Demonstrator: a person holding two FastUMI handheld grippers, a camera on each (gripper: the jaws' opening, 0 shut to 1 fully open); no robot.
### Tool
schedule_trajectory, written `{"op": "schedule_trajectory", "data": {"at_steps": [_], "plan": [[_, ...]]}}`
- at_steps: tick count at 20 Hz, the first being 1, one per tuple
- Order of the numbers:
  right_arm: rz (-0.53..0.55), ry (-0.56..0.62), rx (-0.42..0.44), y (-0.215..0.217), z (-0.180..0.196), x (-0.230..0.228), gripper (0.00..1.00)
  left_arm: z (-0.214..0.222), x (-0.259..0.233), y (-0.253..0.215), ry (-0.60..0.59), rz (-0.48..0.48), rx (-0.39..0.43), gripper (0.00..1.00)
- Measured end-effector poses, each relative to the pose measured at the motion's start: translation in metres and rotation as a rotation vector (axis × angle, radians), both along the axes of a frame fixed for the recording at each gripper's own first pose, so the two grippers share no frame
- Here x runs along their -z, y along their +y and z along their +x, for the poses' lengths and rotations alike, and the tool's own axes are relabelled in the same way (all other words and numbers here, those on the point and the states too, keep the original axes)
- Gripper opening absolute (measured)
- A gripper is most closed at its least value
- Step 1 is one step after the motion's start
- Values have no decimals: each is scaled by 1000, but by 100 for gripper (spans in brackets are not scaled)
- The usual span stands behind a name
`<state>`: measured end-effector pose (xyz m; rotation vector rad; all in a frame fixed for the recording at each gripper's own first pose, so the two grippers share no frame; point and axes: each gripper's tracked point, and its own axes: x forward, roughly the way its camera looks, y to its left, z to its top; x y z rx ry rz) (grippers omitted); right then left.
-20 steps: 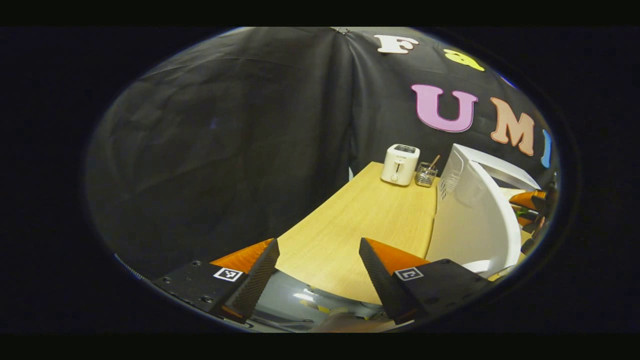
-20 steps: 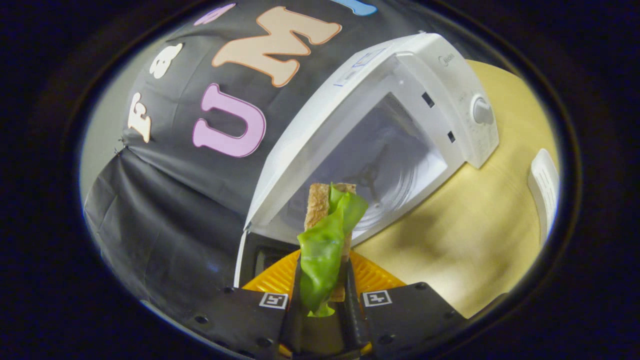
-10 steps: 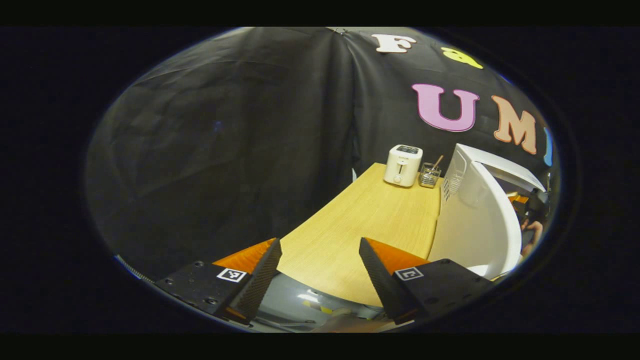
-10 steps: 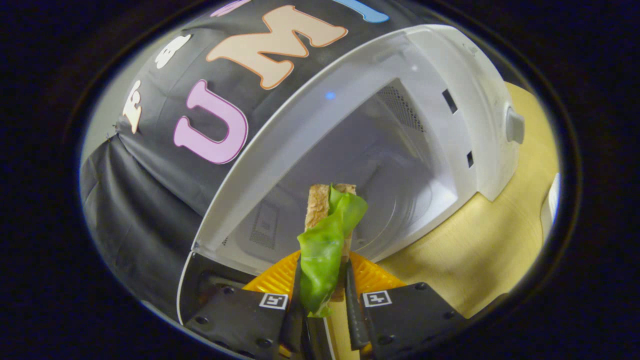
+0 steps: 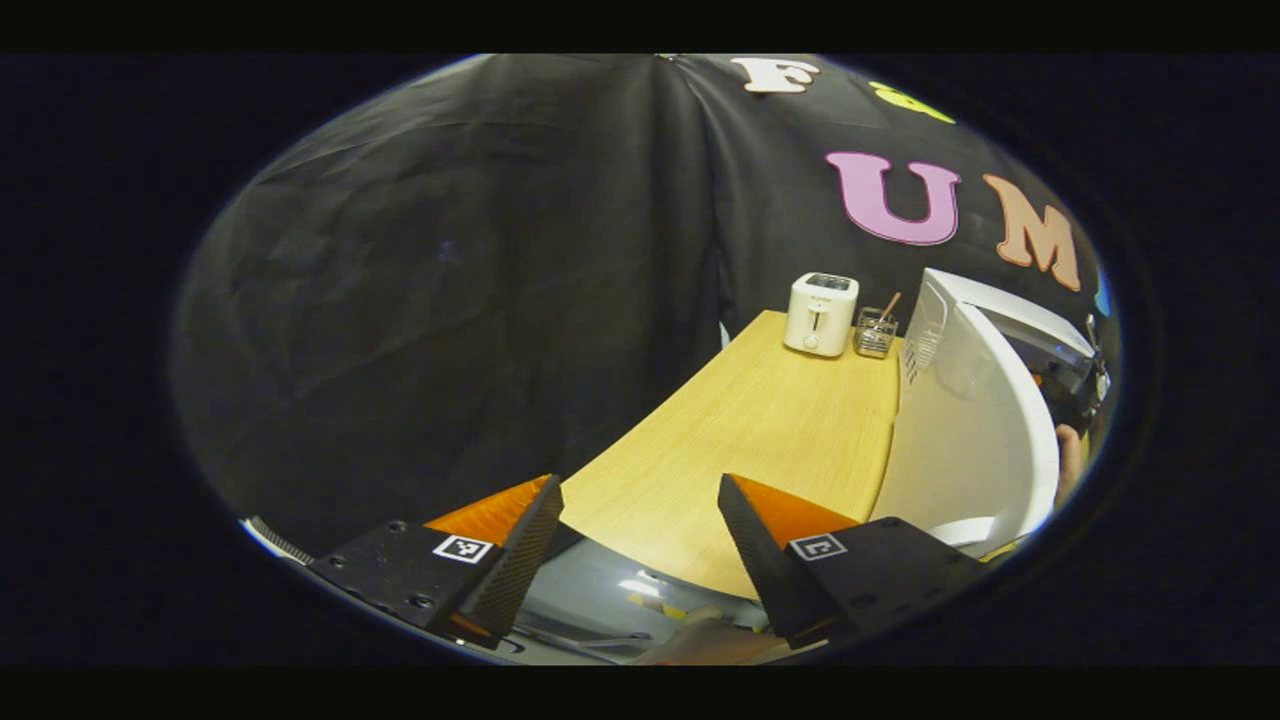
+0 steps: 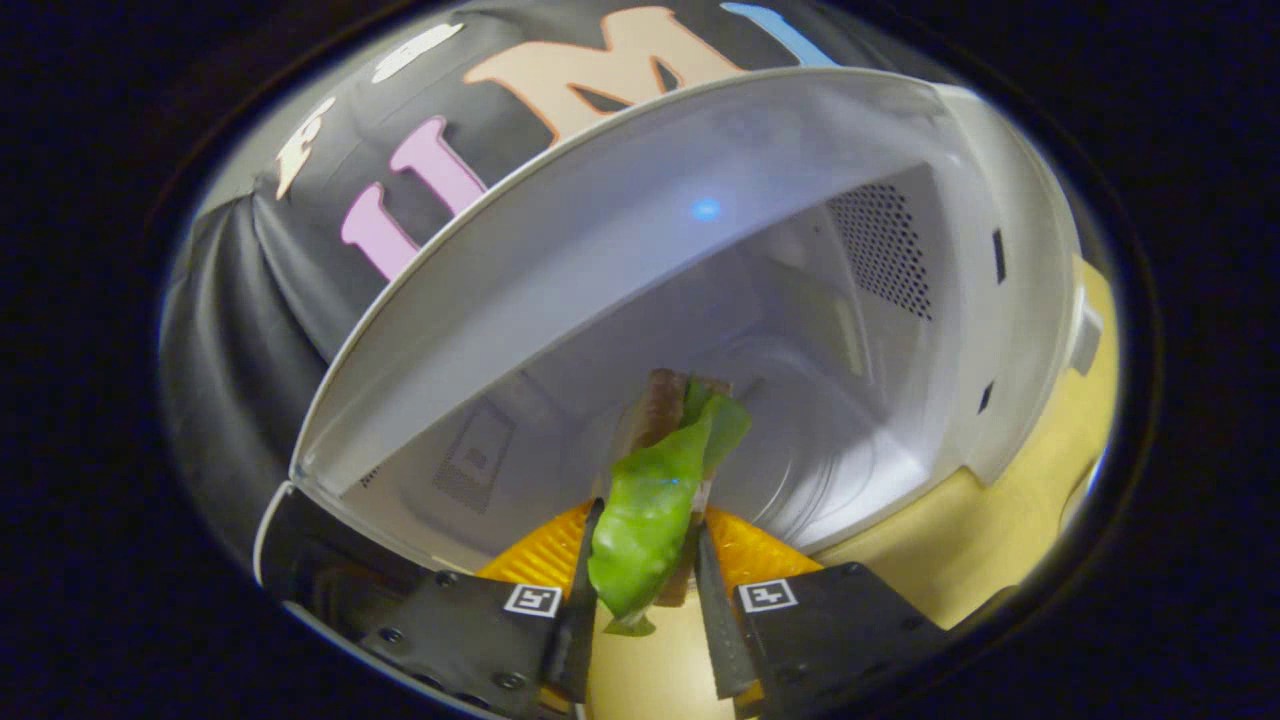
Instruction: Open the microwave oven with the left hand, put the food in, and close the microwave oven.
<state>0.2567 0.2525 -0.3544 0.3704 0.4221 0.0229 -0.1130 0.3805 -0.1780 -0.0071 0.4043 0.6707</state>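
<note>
Black cloth backs the wooden table in the left gripper view, where the left gripper hangs spread and empty near the table's edge, a toaster and the microwave oven beyond. From the right gripper view, the right gripper clamps the food, bread with a green leaf, at the oven's open cavity.

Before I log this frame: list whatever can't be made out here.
- Right gripper view: the sandwich hides the turntable's middle behind it.
- Right gripper view: the microwave knob sits at the image edge, cut off.
- Left gripper view: the holder beside the toaster is too small to tell its contents.
</note>
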Motion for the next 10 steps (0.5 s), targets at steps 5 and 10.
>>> {"op": "schedule_trajectory", "data": {"at_steps": [5, 10], "plan": [[-110, 11, 11, -1, 14, 1, 55, 0, 2, 0, 6, -6, -6, 90], [-328, 14, 101, -38, 17, 1, 74, -2, 3, 1, 9, -8, -16, 90]]}}
